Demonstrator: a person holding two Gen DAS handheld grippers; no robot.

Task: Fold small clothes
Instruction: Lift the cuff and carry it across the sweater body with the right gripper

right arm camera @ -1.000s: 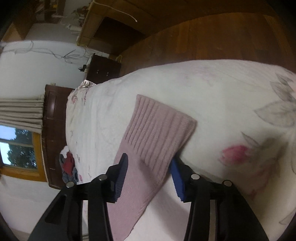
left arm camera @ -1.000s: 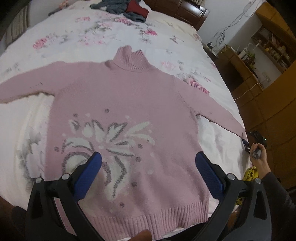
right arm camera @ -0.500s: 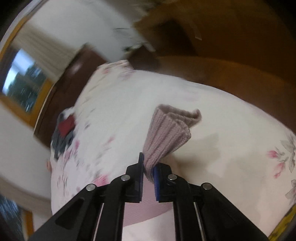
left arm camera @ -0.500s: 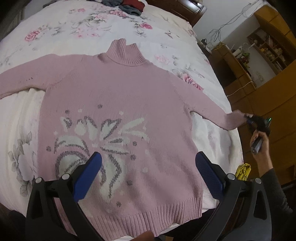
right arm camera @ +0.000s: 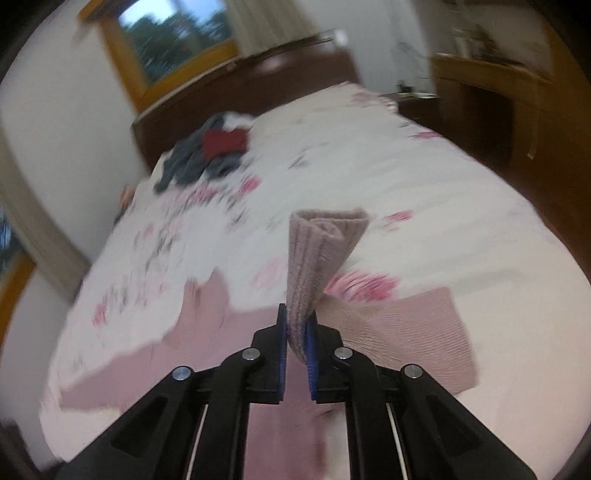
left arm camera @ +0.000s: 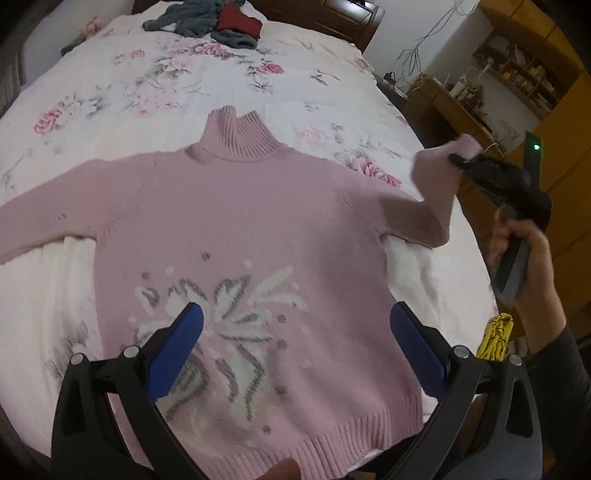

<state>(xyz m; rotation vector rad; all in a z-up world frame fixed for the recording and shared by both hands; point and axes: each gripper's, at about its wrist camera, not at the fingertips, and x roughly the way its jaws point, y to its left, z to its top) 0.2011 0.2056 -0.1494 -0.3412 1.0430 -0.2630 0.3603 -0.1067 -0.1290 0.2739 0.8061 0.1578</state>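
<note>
Left gripper (left arm camera: 295, 347): nearest item in the left wrist view, blue pads spread wide, holding nothing, hovering above the lower front of the sweater, near the ribbed hem.

Pink sweater (left arm camera: 236, 236): turtleneck knit, white and grey flower pattern on the chest, lying face-up and flat on the bed (left arm camera: 184, 85); collar pointing toward the headboard; one sleeve stretched flat to the left edge of the view, the other lifted off the cover.

Right hand (left arm camera: 524, 254): at the right side of the bed, wrapped round the grey handle of the right gripper (right arm camera: 297, 339), dark sleeve at the wrist; tool raised above the mattress edge and pointed inward over the bed.

Right gripper, state: blue pads drawn close together, clamped on the ribbed sleeve cuff (right arm camera: 317, 254); cuff standing up out of the jaws, folded over on itself, the rest of the sleeve trailing down to the sweater body.

Bed cover: white with pink and grey flowers, bare beyond the collar.

Clothes pile (left arm camera: 210, 18): grey-blue and red garments, heaped at the far end near the dark wooden headboard, well apart from the sweater.

Right wrist view: blurred, fine detail of the far room not readable.
</note>
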